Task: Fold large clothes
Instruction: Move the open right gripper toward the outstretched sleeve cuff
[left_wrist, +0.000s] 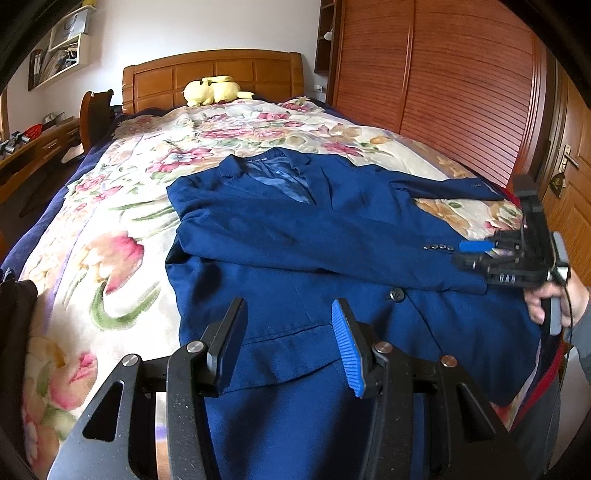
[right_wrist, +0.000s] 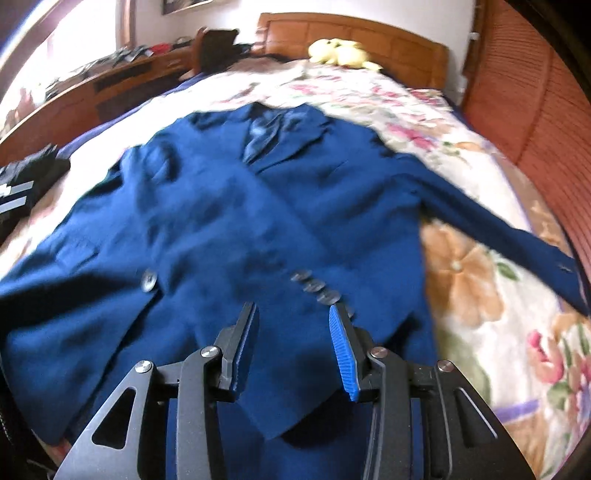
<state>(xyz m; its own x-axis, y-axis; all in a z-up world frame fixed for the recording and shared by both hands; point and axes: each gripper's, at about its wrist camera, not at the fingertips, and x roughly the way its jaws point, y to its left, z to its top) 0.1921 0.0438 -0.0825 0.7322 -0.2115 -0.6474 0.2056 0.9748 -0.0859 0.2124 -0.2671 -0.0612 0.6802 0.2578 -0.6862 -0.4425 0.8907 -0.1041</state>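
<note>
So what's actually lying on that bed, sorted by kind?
Blue jacket: 1
Yellow soft toy: 1
Dark folded clothing at the bed's left edge: 1 pile
Flowered blanket underneath: 1
Total: 4

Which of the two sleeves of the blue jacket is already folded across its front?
The sleeve with four cuff buttons, lying across the jacket chest beside the right gripper. The other sleeve lies stretched out sideways on the floral bedspread.

You've got open floral bedspread (left_wrist: 122, 177) left of the blue jacket (left_wrist: 295, 236) and up toward the plush toy (left_wrist: 212, 90). Right side's tight: wardrobe (left_wrist: 443, 92) runs along the bed there.
</note>
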